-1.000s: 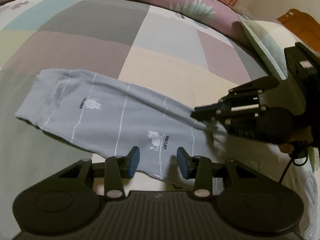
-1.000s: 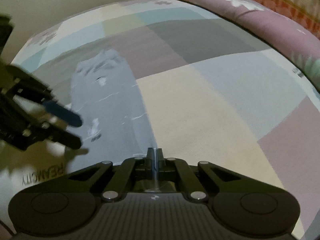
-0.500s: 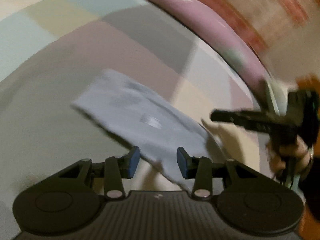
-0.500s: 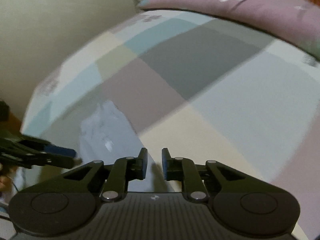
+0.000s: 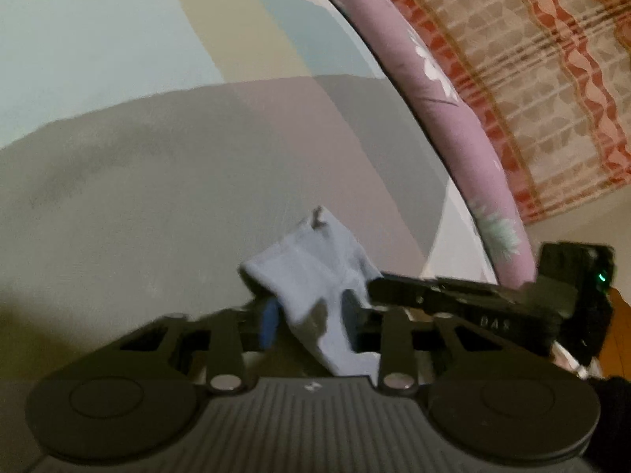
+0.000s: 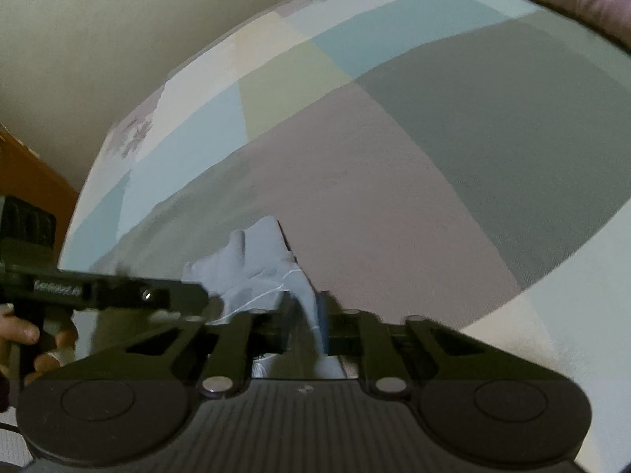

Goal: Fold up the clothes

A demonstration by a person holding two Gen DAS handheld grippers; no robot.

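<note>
The light blue-grey garment (image 5: 311,276) with thin white lines hangs bunched between both grippers, lifted off the patchwork bedsheet (image 5: 157,157). My left gripper (image 5: 311,319) has cloth draped between its fingers; its blue pad (image 5: 269,321) shows at the left. The right gripper (image 5: 453,291) reaches in from the right, touching the cloth. In the right wrist view the garment (image 6: 260,264) rises from my right gripper (image 6: 307,319), which pinches a fold. The left gripper (image 6: 118,293) comes in from the left, held by a hand.
A purple floral quilt (image 5: 445,118) lies along the bed's far side, with a patterned curtain (image 5: 532,79) behind it. An orange wooden piece (image 6: 27,173) stands at the bed's left edge, by the plain wall (image 6: 98,39).
The garment lay flat on the bed a second ago; now both grippers hold it bunched and lifted. The right gripper opened, then shut on cloth. Both cameras swung toward the far end of the bed.
</note>
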